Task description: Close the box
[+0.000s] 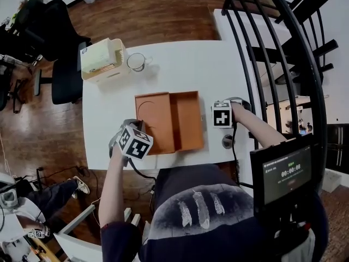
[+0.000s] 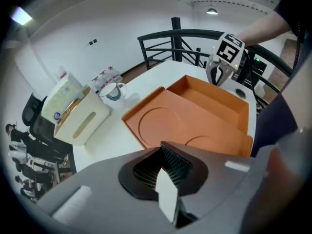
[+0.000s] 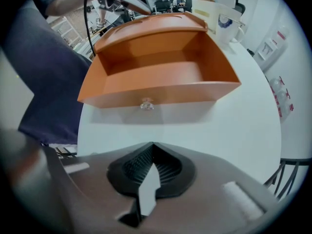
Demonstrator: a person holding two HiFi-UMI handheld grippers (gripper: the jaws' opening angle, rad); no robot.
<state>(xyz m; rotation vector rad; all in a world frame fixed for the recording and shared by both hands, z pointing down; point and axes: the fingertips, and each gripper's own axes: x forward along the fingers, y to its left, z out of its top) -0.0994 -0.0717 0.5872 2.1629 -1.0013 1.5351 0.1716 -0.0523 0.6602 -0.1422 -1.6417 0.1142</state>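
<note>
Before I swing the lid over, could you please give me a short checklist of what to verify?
1. The lid lies open, flat on the table, left of the tray: ok.
2. Nothing inside the tray to block the lid: ok.
3. The left gripper is shut and empty: ok for nudging, not ok for gripping.
4. The left gripper touches the lid: cannot tell.
5. The right gripper is shut and empty, facing the tray's wall with the knob: ok.
6. The cup and the tissue box stand apart from the lid: ok.
</note>
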